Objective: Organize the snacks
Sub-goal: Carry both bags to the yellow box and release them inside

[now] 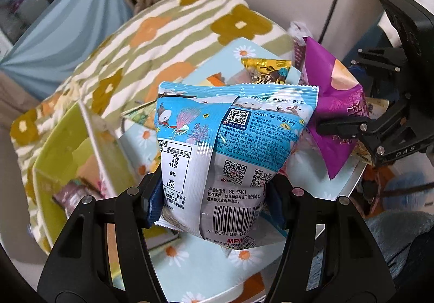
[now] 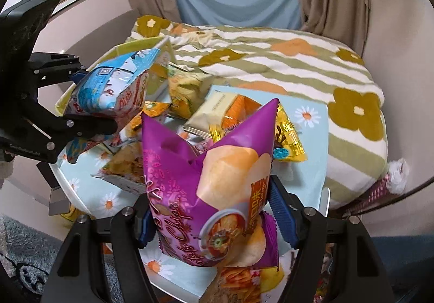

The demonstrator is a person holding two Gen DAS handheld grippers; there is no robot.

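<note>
My left gripper [image 1: 214, 194] is shut on a light-blue Oishi snack bag [image 1: 230, 145] and holds it above the daisy-print tabletop [image 1: 200, 270]; the bag also shows in the right wrist view [image 2: 114, 85]. My right gripper [image 2: 210, 214] is shut on a purple potato chip bag [image 2: 206, 194], raised over the table; this bag shows at the right of the left wrist view [image 1: 336, 113]. Several loose snack packs lie on the table, among them a gold pack [image 2: 287, 137], a cream pack [image 2: 214, 110] and a yellow-green bag [image 2: 187, 88].
A lime-green box [image 1: 62, 151] stands at the table's left, with small packs inside. A striped floral blanket [image 2: 298, 64] covers the bed behind the table. A blue rug [image 2: 24, 248] lies on the floor.
</note>
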